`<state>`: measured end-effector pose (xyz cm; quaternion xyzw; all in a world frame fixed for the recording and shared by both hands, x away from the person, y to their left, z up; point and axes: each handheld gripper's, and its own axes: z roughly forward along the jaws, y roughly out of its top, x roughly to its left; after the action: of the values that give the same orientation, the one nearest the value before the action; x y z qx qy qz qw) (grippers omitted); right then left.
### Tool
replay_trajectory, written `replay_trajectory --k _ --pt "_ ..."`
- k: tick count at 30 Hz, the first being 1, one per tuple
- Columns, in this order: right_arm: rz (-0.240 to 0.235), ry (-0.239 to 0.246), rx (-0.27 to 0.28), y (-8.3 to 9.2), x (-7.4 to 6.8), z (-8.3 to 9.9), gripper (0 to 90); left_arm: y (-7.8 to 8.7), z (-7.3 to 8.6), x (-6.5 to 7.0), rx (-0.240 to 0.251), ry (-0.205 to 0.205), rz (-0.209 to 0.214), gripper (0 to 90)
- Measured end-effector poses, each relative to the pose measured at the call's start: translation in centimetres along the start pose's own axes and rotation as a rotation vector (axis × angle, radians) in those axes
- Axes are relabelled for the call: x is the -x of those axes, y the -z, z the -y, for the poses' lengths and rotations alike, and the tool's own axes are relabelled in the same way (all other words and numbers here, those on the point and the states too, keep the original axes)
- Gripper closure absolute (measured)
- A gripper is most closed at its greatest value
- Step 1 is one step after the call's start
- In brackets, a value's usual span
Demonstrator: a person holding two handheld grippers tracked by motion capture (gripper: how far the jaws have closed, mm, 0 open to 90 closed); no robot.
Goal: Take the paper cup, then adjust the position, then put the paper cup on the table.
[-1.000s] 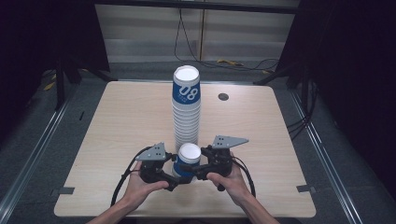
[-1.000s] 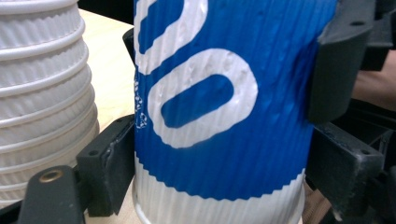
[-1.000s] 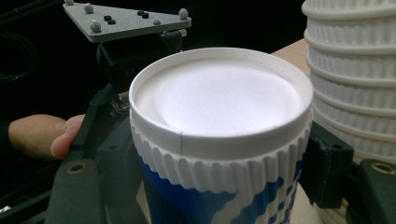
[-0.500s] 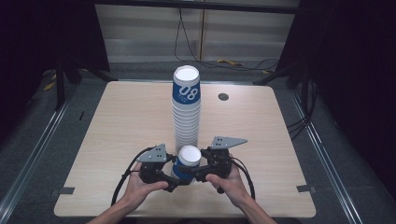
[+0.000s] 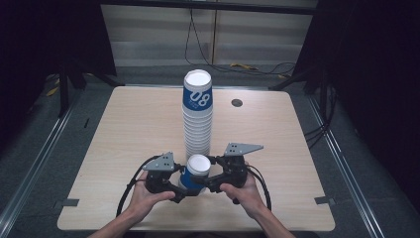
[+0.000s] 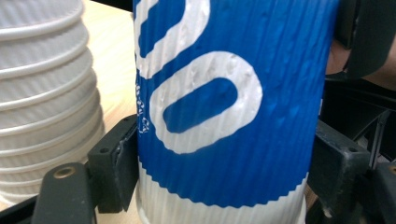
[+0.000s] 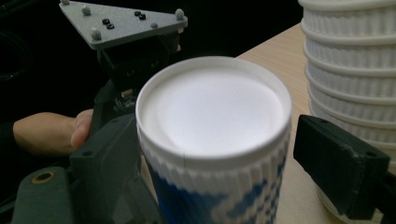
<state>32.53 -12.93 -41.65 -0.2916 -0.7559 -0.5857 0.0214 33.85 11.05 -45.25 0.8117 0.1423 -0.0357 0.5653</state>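
Blue-and-white paper cup (image 5: 196, 173) sits clamped in the left gripper (image 5: 174, 184); the right gripper (image 5: 207, 179) has just been opening, jaws apart around it; next, likely carrying it clear of the stack (image 5: 197, 116).

White "08" on the blue band of the top cup (image 5: 197, 97) of the stack

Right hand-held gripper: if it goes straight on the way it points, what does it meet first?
Most likely the single blue-and-white cup, which stands between the open jaws of the right hand-held gripper, directly ahead.
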Motion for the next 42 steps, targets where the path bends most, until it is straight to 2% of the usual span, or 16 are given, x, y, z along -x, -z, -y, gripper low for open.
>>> replay_trajectory --k 4,10,12,14,18,22,25,27,29,34,42 --pt "0.015 0.007 -0.044 0.3 0.0 0.0 14.2 0.1 0.1 -0.3 -0.008 0.011 -0.009 22.0" --pt "0.032 0.024 -0.073 0.6 0.1 0.0 14.1 0.3 0.1 -0.4 -0.036 0.005 -0.024 22.0" --pt "0.037 0.032 -0.082 0.8 0.2 0.0 14.4 0.3 0.2 -0.4 -0.039 0.023 -0.022 22.0" --pt "0.041 0.034 -0.088 0.9 0.3 0.1 14.4 0.4 0.2 -0.5 -0.051 0.016 -0.023 22.0" --pt "0.055 0.035 -0.103 1.2 0.5 0.2 14.4 0.5 0.2 -0.4 -0.061 0.028 -0.018 22.1" --pt "0.067 0.027 -0.103 1.6 0.9 0.1 14.1 0.5 0.2 -0.4 -0.081 0.036 -0.035 22.1" --pt "0.090 0.039 -0.127 1.9 1.1 -0.1 14.2 0.6 0.2 -0.5 -0.095 0.039 -0.039 22.1" --pt "0.086 0.043 -0.129 2.1 1.1 -0.1 14.5 0.6 0.2 -0.5 -0.105 0.045 -0.035 22.1" --pt "0.094 0.062 -0.151 2.2 1.0 -0.1 14.6 0.6 0.1 -0.5 -0.124 0.040 -0.034 22.2" --pt "0.070 0.071 -0.205 1.9 0.9 0.0 15.2 0.6 -0.2 -0.3 -0.145 0.022 -0.024 22.2" --pt "0.066 0.089 -0.233 2.0 0.9 -0.1 15.7 0.8 -0.3 -0.5 -0.180 0.010 -0.039 22.2"
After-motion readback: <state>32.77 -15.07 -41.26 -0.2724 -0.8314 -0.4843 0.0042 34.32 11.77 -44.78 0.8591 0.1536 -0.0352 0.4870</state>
